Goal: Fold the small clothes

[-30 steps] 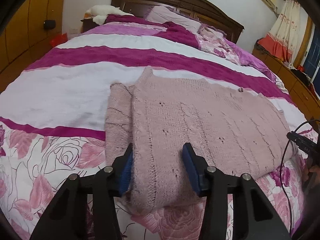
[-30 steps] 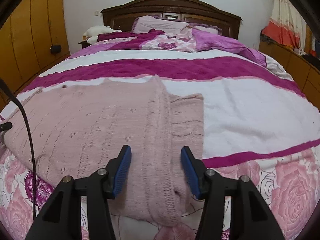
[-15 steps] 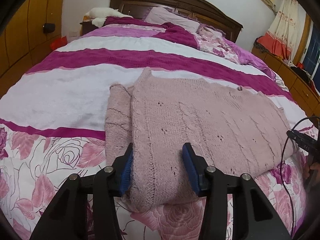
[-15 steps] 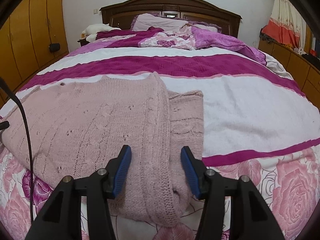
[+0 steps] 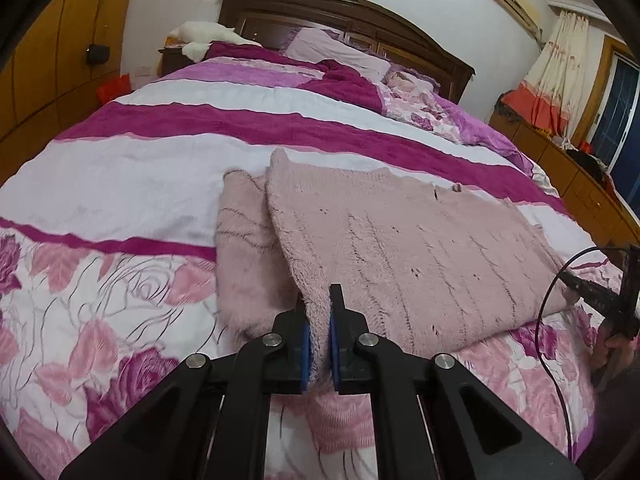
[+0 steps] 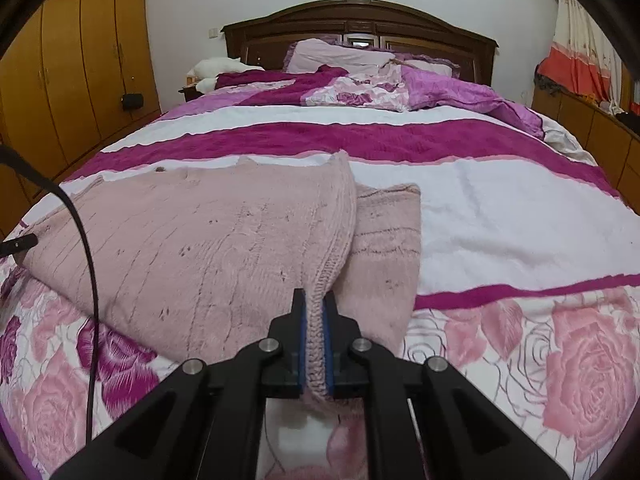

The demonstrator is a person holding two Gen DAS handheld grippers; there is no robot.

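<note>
A pale pink knitted sweater [image 5: 420,248] lies flat on the bed, with a sleeve [image 5: 248,248] folded in beside its left side. My left gripper [image 5: 318,304] is shut on the near left corner of the sweater's hem, with the knit pinched between the blue pads. In the right wrist view, the same sweater [image 6: 208,240] spreads to the left and its other sleeve [image 6: 384,240] lies on the right. My right gripper [image 6: 315,300] is closing on the near right corner, and its pads press on the ribbed edge. Both pinched corners are slightly lifted.
The bed cover [image 5: 120,184] has white, magenta and rose-print bands. Pillows [image 6: 340,56] and a rumpled quilt lie by the dark headboard [image 6: 360,20]. Wooden wardrobes [image 6: 72,72] stand on the left, low cabinets [image 5: 580,176] on the right. A black cable [image 6: 86,260] crosses the sweater's left end.
Both grippers went from open around the sweater's near hem to pinched on it. The gripped corners have bunched up and both views have moved slightly.
</note>
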